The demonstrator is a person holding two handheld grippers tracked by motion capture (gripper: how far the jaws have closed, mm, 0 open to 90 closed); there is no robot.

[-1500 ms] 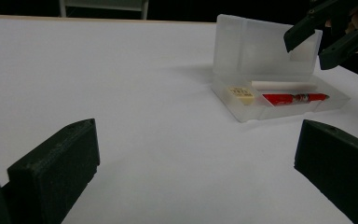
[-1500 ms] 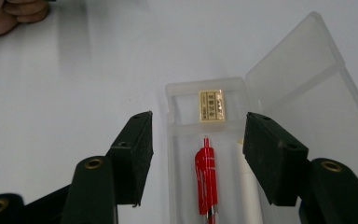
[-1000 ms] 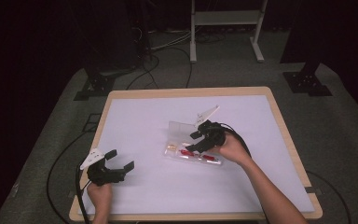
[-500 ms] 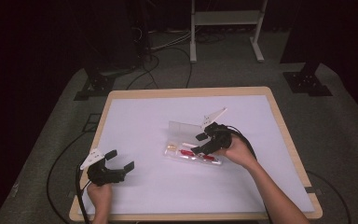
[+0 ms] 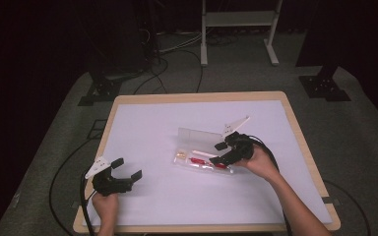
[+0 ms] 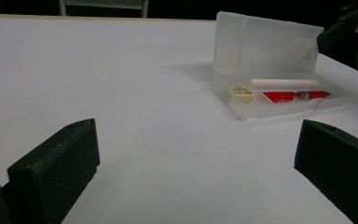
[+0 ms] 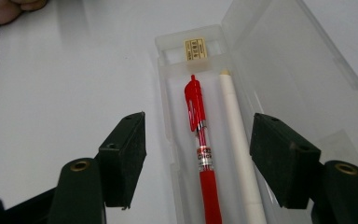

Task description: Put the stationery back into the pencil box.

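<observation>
A: Left gripper (image 5: 123, 173)?
B: Jaws standing wide apart, gripping nothing. It's sitting low over the table (image 5: 147, 128) near the front left corner. Bare white surface lying between its jaws. The case is lying well ahead of them and off to their right.

A: The case itself?
B: Clear plastic pencil case (image 6: 265, 100), lid (image 6: 265, 49) standing upright along the far side, tray lying flat mid-table. Inside: a small eraser (image 6: 241, 92) at one end, a red pen (image 7: 200, 154) and a white stick (image 7: 237, 154) lying side by side along the tray.

A: Right gripper (image 5: 220, 153)?
B: Jaws open, and they've just been opening a bit further. They're straddling the tray: one jaw sitting outside the tray's wall over bare table, the other on the lid side. Pen and stick are running lengthwise between the jaws; the eraser is lying straight ahead of them at the tray's far end. Pads aren't pressing on anything I can see.

A: Contact with the pen?
B: Can't tell; it's lying between the jaws, not clamped.
</observation>
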